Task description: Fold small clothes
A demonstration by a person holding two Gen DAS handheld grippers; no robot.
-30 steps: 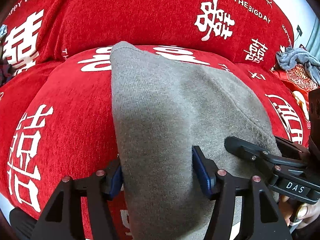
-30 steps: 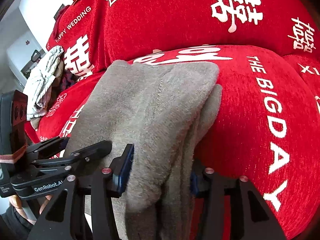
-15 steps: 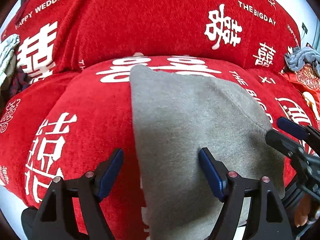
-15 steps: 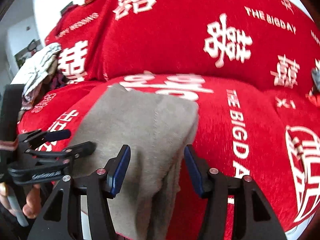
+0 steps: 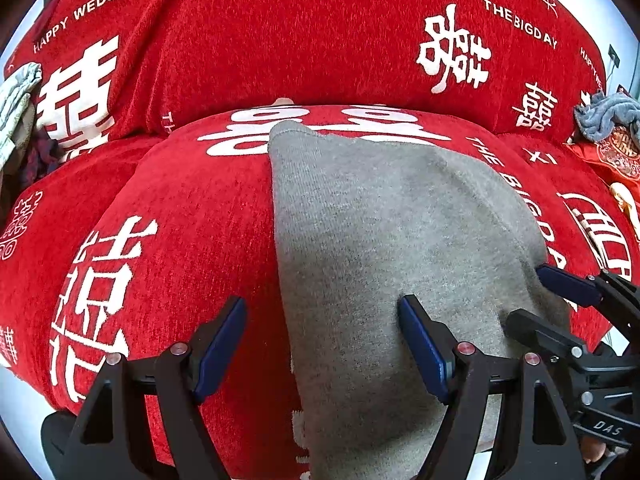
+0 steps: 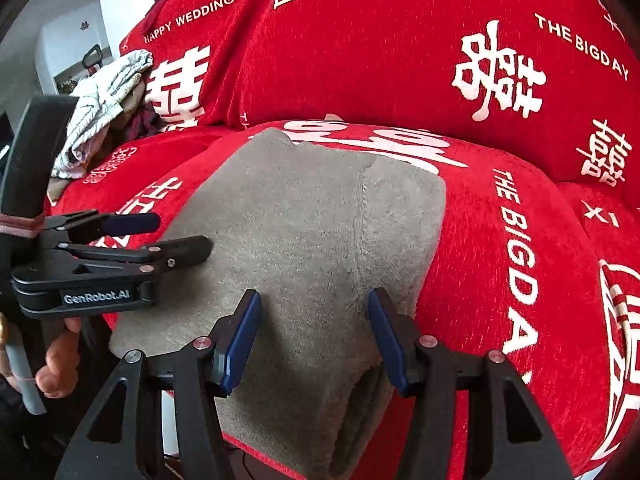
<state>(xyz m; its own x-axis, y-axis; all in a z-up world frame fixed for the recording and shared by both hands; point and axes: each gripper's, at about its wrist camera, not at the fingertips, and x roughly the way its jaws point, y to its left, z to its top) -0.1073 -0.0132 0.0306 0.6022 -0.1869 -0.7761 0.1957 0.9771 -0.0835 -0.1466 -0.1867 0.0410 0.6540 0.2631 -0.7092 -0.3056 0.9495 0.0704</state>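
Note:
A grey folded garment [image 5: 400, 240] [image 6: 312, 232] lies flat on the red sofa seat cushion [image 5: 192, 240] [image 6: 500, 280]. My left gripper [image 5: 324, 344] hovers over its near left edge with the jaws wide apart; the edge runs between the blue pads [image 5: 224, 340] and neither pad presses on it. My right gripper [image 6: 314, 336] is open over the garment's near right part, where the folded layers hang over the cushion front. Each gripper shows in the other's view: the right gripper [image 5: 526, 296] at the garment's right side, the left gripper [image 6: 182, 234] at its left side.
The red backrest cushion [image 5: 320, 40] rises behind the seat. A heap of light and dark clothes [image 6: 104, 96] [image 5: 16, 100] sits at the far left. A grey-blue cloth [image 5: 608, 116] lies at the far right. A hand [image 6: 60, 360] holds the left gripper's handle.
Both grippers let go of the grey garment and their jaws spread wider. Both drew back a little, and the garment now rests flat on the cushion.

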